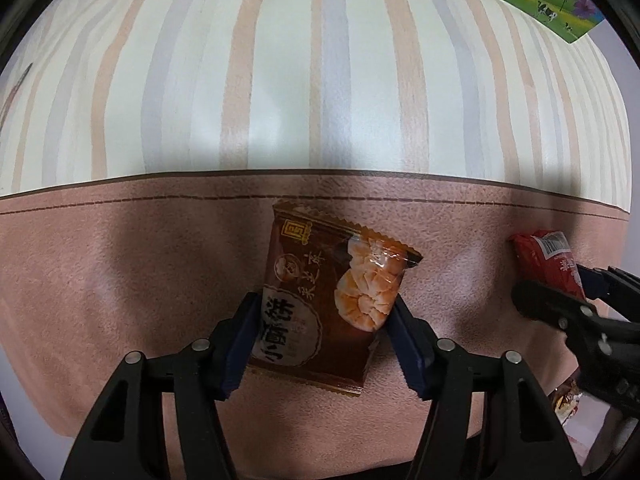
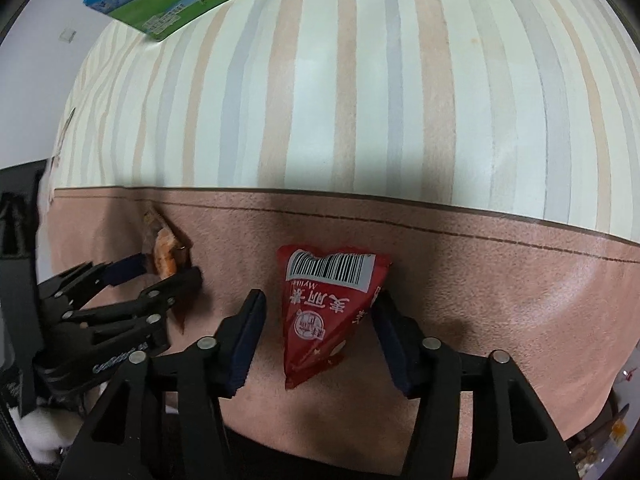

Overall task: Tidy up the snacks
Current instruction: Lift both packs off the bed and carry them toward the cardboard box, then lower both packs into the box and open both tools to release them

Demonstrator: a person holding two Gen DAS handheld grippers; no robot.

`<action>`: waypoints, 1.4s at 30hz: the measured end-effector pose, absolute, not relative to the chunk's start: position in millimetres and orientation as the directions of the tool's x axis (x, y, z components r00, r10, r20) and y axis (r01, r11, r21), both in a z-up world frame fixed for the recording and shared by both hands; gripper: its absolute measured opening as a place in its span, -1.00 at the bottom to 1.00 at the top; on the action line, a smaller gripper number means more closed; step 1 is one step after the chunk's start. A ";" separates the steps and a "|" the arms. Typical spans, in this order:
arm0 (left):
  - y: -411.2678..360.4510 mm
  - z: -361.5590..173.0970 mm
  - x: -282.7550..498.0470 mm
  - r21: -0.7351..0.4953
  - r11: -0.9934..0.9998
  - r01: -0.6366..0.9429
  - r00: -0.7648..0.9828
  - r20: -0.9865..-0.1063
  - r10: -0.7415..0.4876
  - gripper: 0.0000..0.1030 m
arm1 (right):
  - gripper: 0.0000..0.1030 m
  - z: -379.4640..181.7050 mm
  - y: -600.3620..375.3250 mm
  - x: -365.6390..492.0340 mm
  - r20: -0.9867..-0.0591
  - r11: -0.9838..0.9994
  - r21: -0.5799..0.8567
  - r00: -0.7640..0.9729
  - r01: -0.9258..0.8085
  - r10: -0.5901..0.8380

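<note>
- Left gripper (image 1: pixel 322 322), black frame with dark blue pads: jaws standing on either side of the brown rectangular foil snack packet with a clear window showing orange-white puffed pieces (image 1: pixel 332 304). Both pads appear to be pressing the packet's two long edges, so it is judged to be grasping the packet.
- The brown packet is lying dead centre between the left jaws, its long axis running forward along the fingers and leaning slightly toward the right; its crimped far end is pointing at the seam where the pink band meets the striped part.
- Right gripper (image 2: pixel 320 330), same build: jaws bracketing the red triangular plastic snack pouch with a white barcode label (image 2: pixel 326 312). The right pad looks to be touching the pouch edge; a narrow gap is showing at the left pad, so whether it is clamped or merely straddled cannot be told.
- The red pouch is sitting with its wide barcode end away from the camera and its point toward the wrist, long axis along the fingers.
- Pink-and-striped cloth-covered surface (image 1: pixel 120 280): carrying or backing both snacks on its pink band, near the seam.
- Green-and-blue printed milk carton (image 2: pixel 168 4): lying at the far edge of the striped part, well apart from both snacks.
- Each snack is nearest its own gripper; the two are working side by side, left of right.
</note>
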State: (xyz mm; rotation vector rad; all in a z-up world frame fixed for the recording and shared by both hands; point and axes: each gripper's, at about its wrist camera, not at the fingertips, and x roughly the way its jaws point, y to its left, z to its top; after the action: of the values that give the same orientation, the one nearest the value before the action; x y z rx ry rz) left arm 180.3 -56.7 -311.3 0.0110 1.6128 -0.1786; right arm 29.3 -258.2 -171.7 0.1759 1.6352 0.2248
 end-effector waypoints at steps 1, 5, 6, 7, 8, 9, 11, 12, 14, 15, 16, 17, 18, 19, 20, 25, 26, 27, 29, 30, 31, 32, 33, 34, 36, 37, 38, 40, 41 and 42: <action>-55.9 -314.1 177.8 -0.111 0.987 0.112 -0.048 -0.993 -0.106 0.13 | -0.23 -171.5 -258.6 30.2 -0.965 0.967 0.253 -0.075 0.008 0.253; -53.2 -311.1 172.8 -0.113 0.988 0.106 -0.035 -0.993 -0.110 0.10 | -0.26 -170.2 -246.9 22.6 -0.968 0.969 0.245 -0.052 0.003 0.245; -52.8 -308.8 172.3 -0.116 0.988 0.105 -0.032 -0.993 -0.113 0.10 | -0.26 -167.9 -248.0 21.1 -0.968 0.969 0.246 -0.046 -0.002 0.246; -53.2 -305.9 171.8 -0.123 0.987 0.106 -0.032 -0.992 -0.120 0.10 | -0.26 -165.8 -247.9 20.8 -0.967 0.968 0.250 -0.042 -0.002 0.250; -53.4 -304.4 171.4 -0.128 0.986 0.104 -0.028 -0.992 -0.126 0.10 | -0.27 -163.9 -256.3 20.2 -0.966 0.967 0.256 -0.041 -0.003 0.256; -53.7 -300.7 171.3 -0.135 0.985 0.105 -0.022 -0.991 -0.134 0.10 | -0.27 -160.6 -260.0 18.2 -0.964 0.964 0.264 -0.039 0.000 0.264; -54.6 -291.0 172.2 -0.152 0.983 0.106 -0.005 -0.988 -0.152 0.10 | -0.27 -154.9 -258.7 21.3 -0.957 0.957 0.289 -0.033 0.011 0.289; -54.8 -285.1 172.8 -0.159 0.981 0.107 0.001 -0.987 -0.160 0.10 | -0.27 -151.9 -260.0 22.0 -0.954 0.954 0.298 -0.030 0.014 0.298; -56.5 -269.9 176.4 -0.183 0.977 0.111 0.023 -0.982 -0.187 0.10 | -0.27 -142.8 -261.2 23.8 -0.947 0.947 0.320 -0.016 0.015 0.320; -57.4 -260.9 179.2 -0.198 0.974 0.112 0.036 -0.979 -0.203 0.10 | -0.27 -136.8 -261.9 24.4 -0.943 0.943 0.332 -0.006 0.017 0.332; -58.4 -251.9 182.3 -0.209 0.971 0.115 0.052 -0.975 -0.216 0.10 | -0.27 -128.7 -265.3 25.3 -0.938 0.938 0.347 0.007 0.021 0.347; -59.4 -241.8 186.1 -0.222 0.968 0.118 0.069 -0.971 -0.231 0.10 | -0.27 -120.5 -265.9 26.9 -0.934 0.934 0.358 0.017 0.017 0.357; -60.1 -233.9 189.4 -0.235 0.964 0.121 0.080 -0.966 -0.246 0.10 | -0.27 -111.9 -266.9 29.2 -0.930 0.930 0.367 0.032 0.012 0.366; -61.4 -221.6 195.0 -0.255 0.959 0.127 0.097 -0.959 -0.268 0.10 | -0.27 -100.8 -268.6 32.2 -0.924 0.925 0.379 0.053 0.010 0.378; -62.0 -212.4 199.5 -0.265 0.955 0.131 0.113 -0.953 -0.280 0.10 | -0.27 -92.0 -270.2 35.3 -0.920 0.921 0.389 0.066 0.004 0.387; -63.0 -160.1 235.0 -0.332 0.931 0.153 0.188 -0.915 -0.358 0.10 | -0.27 -36.0 -282.3 59.6 -0.897 0.913 0.408 0.177 -0.025 0.406; -62.6 -154.4 241.9 -0.340 0.927 0.159 0.198 -0.909 -0.367 0.10 | -0.27 -25.9 -284.6 65.1 -0.892 0.911 0.411 0.195 -0.033 0.409; -61.4 -147.1 251.6 -0.353 0.922 0.160 0.211 -0.900 -0.382 0.10 | -0.27 -15.7 -287.5 72.4 -0.887 0.911 0.411 0.214 -0.041 0.410; -62.2 -136.0 271.6 -0.363 0.917 0.166 0.232 -0.889 -0.394 0.10 | -0.27 4.9 -293.8 90.6 -0.875 0.909 0.413 0.252 -0.054 0.412; -62.3 -130.4 279.8 -0.367 0.915 0.167 0.241 -0.885 -0.399 0.10 | -0.27 12.7 -298.0 98.3 -0.872 0.910 0.410 0.267 -0.060 0.411; -62.7 -122.9 292.6 -0.369 0.913 0.172 0.251 -0.880 -0.403 0.10 | -0.27 19.8 -300.3 107.4 -0.869 0.912 0.405 0.283 -0.065 0.406; -63.3 -118.1 301.9 -0.368 0.913 0.178 0.256 -0.878 -0.404 0.10 | -0.27 26.4 -302.8 116.3 -0.866 0.914 0.400 0.299 -0.067 0.401; -64.4 -113.7 313.6 -0.367 0.913 0.180 0.264 -0.875 -0.405 0.10 | -0.27 33.1 -304.3 129.5 -0.864 0.916 0.394 0.312 -0.069 0.395; -66.3 -110.8 326.7 -0.364 0.914 0.179 0.270 -0.875 -0.401 0.10 | -0.27 38.1 -306.7 141.8 -0.862 0.918 0.390 0.325 -0.068 0.390; -72.5 -113.5 353.3 -0.364 0.915 0.171 0.261 -0.879 -0.399 0.10 | -0.27 43.4 -315.0 167.1 -0.861 0.924 0.379 0.344 -0.059 0.375; -75.6 -116.9 365.2 -0.370 0.914 0.164 0.254 -0.880 -0.401 0.10 | -0.27 43.7 -319.6 181.8 -0.862 0.926 0.373 0.349 -0.051 0.367; -77.7 -121.2 379.3 -0.375 0.914 0.158 0.237 -0.884 -0.404 0.10 | -0.27 42.1 -322.9 195.7 -0.865 0.929 0.367 0.351 -0.043 0.358; -79.4 -131.6 401.3 -0.391 0.911 0.131 0.206 -0.888 -0.411 0.10 | -0.27 36.0 -328.6 220.6 -0.876 0.937 0.348 0.347 -0.023 0.334; -82.1 -142.3 415.8 -0.404 0.907 0.117 0.170 -0.892 -0.419 0.10 | -0.27 31.4 -332.4 230.4 -0.882 0.939 0.343 0.338 -0.016 0.328; -83.1 -149.6 423.9 -0.412 0.906 0.099 0.151 -0.894 -0.423 0.10 | -0.27 23.1 -336.9 243.0 -0.891 0.940 0.340 0.320 -0.003 0.323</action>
State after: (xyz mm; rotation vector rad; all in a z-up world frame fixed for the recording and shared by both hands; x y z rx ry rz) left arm 423.9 -83.1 -149.6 -0.2824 1.3735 -0.3815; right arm 243.0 -336.9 23.1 0.2990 1.2314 0.2187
